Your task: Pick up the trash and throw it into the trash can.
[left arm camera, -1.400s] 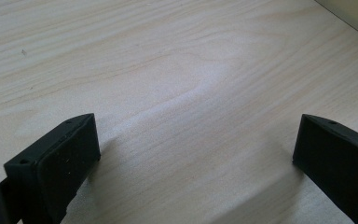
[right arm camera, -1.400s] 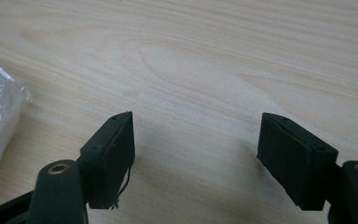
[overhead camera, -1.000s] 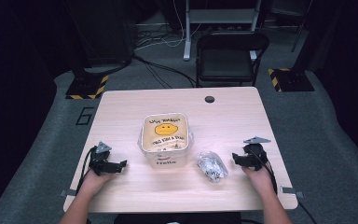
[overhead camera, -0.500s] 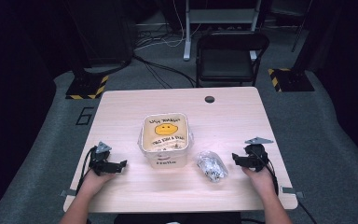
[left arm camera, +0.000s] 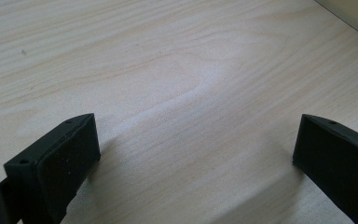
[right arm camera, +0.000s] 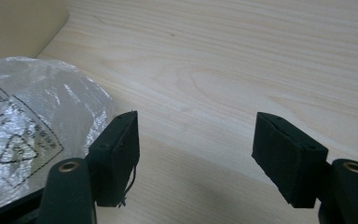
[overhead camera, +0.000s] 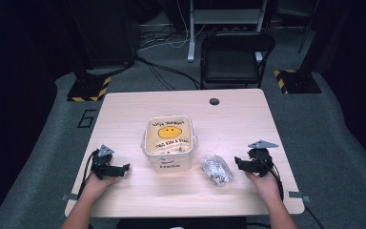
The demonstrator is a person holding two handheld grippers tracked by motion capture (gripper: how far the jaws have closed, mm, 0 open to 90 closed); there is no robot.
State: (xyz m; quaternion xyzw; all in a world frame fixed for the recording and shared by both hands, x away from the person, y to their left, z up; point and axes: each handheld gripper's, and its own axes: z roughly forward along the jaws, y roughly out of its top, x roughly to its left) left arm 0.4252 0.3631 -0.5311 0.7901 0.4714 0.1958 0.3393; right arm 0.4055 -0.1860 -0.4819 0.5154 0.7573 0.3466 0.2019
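Observation:
A square white tub (overhead camera: 168, 141) with a yellow smiley face printed inside stands at the table's middle. A clear plastic bag (overhead camera: 216, 170) with printed marks lies just right of it, also at the left of the right gripper view (right arm camera: 32, 126). My right gripper (overhead camera: 238, 164) rests on the table right of the bag, open, its left jaw beside the bag's edge with nothing between the jaws (right arm camera: 196, 149). My left gripper (overhead camera: 122, 170) sits open on the bare wood left of the tub, with only table between its jaws (left arm camera: 196, 154).
The light wooden table (overhead camera: 238, 124) has a dark round grommet (overhead camera: 214, 101) near its far edge. A black folding chair (overhead camera: 233, 59) stands beyond the table, with cables and stand bases on the grey floor.
The right gripper has shifted slightly nearer the bag. The left gripper and the tub have stayed put.

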